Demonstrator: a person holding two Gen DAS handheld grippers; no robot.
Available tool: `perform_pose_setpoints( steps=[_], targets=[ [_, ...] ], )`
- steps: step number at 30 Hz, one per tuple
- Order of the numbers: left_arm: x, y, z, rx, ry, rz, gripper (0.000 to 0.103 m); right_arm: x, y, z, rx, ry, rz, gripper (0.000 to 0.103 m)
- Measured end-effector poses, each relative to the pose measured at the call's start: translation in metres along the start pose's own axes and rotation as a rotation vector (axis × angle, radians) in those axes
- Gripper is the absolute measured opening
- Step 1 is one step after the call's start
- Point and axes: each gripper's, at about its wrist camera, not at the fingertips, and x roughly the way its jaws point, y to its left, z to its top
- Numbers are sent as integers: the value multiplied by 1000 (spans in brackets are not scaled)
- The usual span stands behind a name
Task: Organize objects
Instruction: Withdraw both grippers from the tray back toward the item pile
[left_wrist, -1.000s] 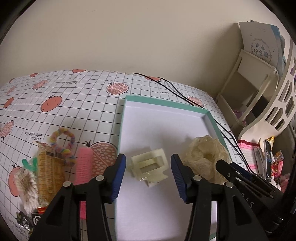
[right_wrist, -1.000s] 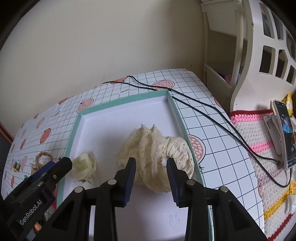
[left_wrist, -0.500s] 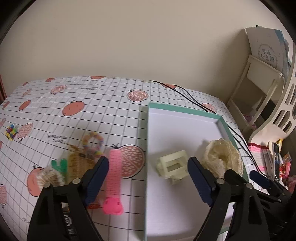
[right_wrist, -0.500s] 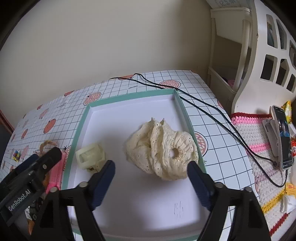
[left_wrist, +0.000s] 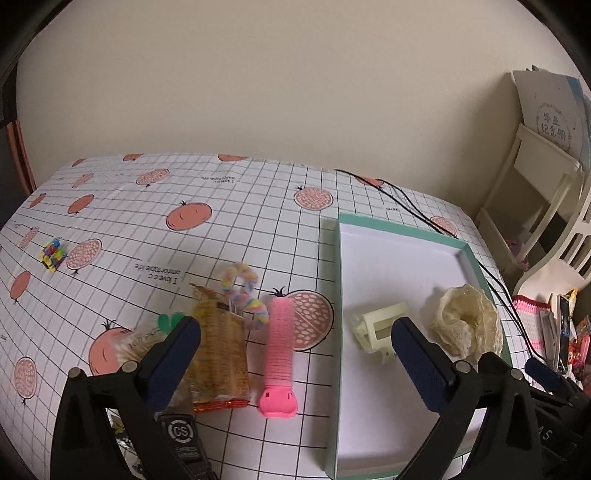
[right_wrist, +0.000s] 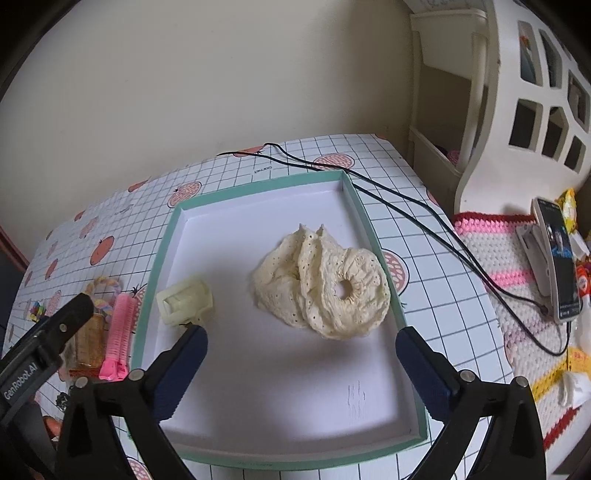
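Observation:
A teal-rimmed white box tray (right_wrist: 371, 232) (left_wrist: 337, 280) holds a cream lace scrunchie (right_wrist: 325, 284) (left_wrist: 466, 321) and a pale yellow claw clip (right_wrist: 185, 300) (left_wrist: 380, 325). Left of the tray on the tablecloth lie a pink hair roller clip (left_wrist: 280, 354) (right_wrist: 119, 332), a pastel twisted hair tie (left_wrist: 243, 291), a woven tan clip (left_wrist: 219, 347) and a green piece (left_wrist: 170, 320). My left gripper (left_wrist: 295, 350) is open above the pink roller, holding nothing. My right gripper (right_wrist: 301, 354) is open over the tray, just short of the scrunchie.
Black cables (right_wrist: 406, 218) run along the tray's right side to a phone (right_wrist: 557, 258) on a crocheted mat (right_wrist: 517, 280). A small colourful toy (left_wrist: 53, 254) sits far left. A white shelf unit (right_wrist: 498, 92) stands at the right. A wall backs the table.
Both grippers opened wide and drew back and up. The right let go of the scrunchie, which now lies in the tray. The left view swung left toward the items beside the tray.

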Motion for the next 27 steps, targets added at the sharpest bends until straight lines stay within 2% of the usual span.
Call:
perform_pose_setpoints(
  steps=[5,10,16,27],
  targets=[
    [-8,1,0,13,-16,5,103,-3,4,-1,-20,24,-33,103],
    [-15,8,0,-19,-11,-27,103,-9,12,-1,-43,29,-40,103],
    [-19,19,1,-38,6,-2,103,-10,24,-3,-61,50,-3,103],
    [-10,98,-4,-223,131,46,103,-1,67,-10,-106,109,92,103]
  ],
)
